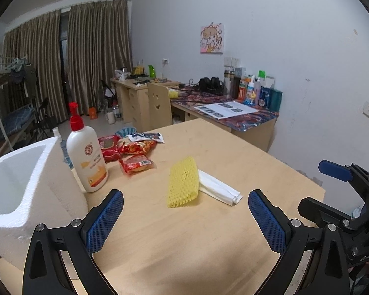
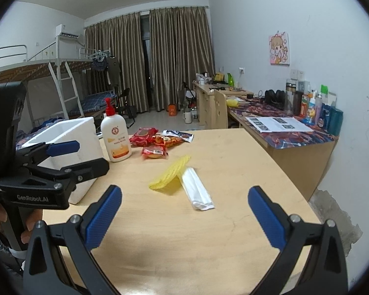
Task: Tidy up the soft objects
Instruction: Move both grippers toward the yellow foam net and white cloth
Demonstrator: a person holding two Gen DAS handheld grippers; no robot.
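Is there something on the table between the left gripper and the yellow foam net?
Nothing visible. The open left gripper faces the yellow foam mesh net across bare wooden table. The folded white foam sheet lies beside the net, on its right, not in front.

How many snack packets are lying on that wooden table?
4: three red packets clustered beside the lotion bottle, one white-and-blue packet behind them. More may be hidden.

Soft things mid-surface, box at the left edge

Foam net lies mid-surface touching the folded sheet on its right; snack packets behind, bottle beside the box.
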